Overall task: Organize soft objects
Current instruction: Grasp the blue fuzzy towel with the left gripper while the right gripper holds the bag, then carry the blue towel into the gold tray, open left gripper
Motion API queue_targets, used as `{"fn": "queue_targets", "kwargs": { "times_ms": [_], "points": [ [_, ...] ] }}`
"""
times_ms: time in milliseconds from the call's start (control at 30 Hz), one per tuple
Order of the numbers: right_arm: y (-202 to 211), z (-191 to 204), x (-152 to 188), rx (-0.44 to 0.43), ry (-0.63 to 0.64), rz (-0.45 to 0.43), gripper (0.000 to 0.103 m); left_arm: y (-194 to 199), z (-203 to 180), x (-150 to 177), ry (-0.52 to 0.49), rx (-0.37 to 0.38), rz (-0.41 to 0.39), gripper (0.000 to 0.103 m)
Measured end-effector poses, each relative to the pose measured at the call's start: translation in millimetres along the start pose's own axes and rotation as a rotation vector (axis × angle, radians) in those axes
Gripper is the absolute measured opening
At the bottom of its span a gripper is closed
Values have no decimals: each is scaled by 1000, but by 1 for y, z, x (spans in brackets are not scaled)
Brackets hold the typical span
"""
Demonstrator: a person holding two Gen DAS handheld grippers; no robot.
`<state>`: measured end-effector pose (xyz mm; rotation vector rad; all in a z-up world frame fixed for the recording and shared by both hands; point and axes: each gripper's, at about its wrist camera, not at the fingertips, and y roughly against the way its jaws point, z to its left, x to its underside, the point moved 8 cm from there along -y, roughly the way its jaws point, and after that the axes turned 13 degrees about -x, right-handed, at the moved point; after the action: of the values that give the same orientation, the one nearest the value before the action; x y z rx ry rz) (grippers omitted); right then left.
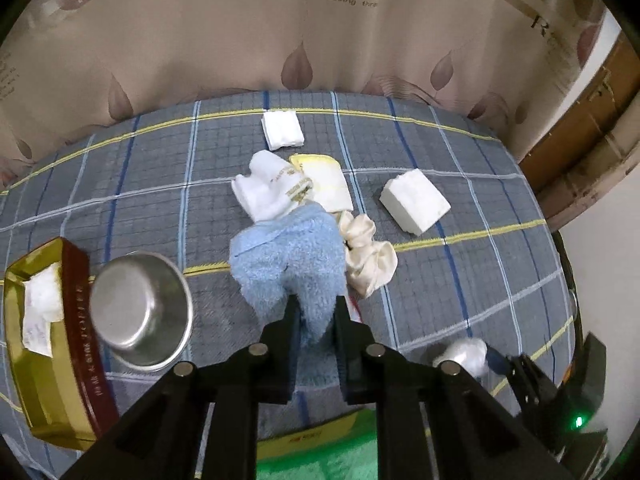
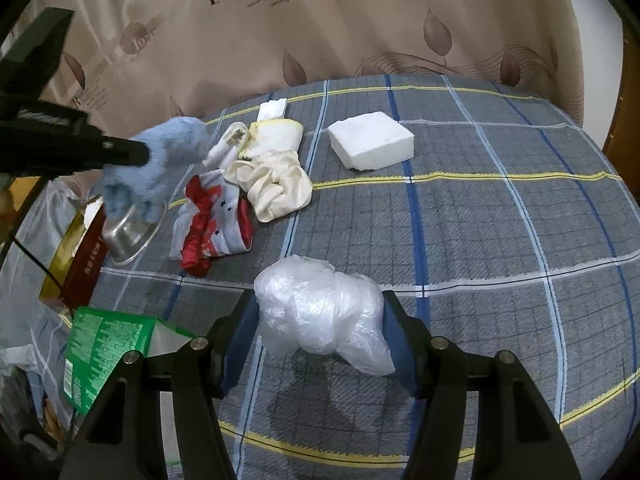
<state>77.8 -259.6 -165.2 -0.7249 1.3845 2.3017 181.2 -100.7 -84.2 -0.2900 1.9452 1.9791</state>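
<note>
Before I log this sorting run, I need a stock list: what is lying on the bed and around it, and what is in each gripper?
Fluffy cloth: one, light blue, lifted in the left gripper.
Plastic bag: one, clear white, crumpled in the right gripper.
Foam block: one, white, far right on the plaid bedspread.
Folded white pad: one, by the curtain.
White sock: one, gold print, mid-pile.
Yellow-trimmed cloth: one, cream, beside the sock.
Cream scrunchie: one, mid-pile.
Red and white cloth: one, starred, near the bowl.
Steel bowl: one, left.
Gold and maroon box: one, left edge.
Green box: one, near edge.
Left gripper: black, shut.
Right gripper: black, blue pads, shut.
</note>
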Motion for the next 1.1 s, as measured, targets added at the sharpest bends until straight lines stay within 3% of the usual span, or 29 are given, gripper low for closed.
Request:
{"fn": "queue_targets", "kwargs": {
  "times_ms": [500,1100],
  "points": [
    [-2,-1,2,20,9,2,58,42,104,40,54,-112,-27,15],
    [7,0,-2,68,18,-20,58,38,321,60,283,-432,-46,15]
  ]
}}
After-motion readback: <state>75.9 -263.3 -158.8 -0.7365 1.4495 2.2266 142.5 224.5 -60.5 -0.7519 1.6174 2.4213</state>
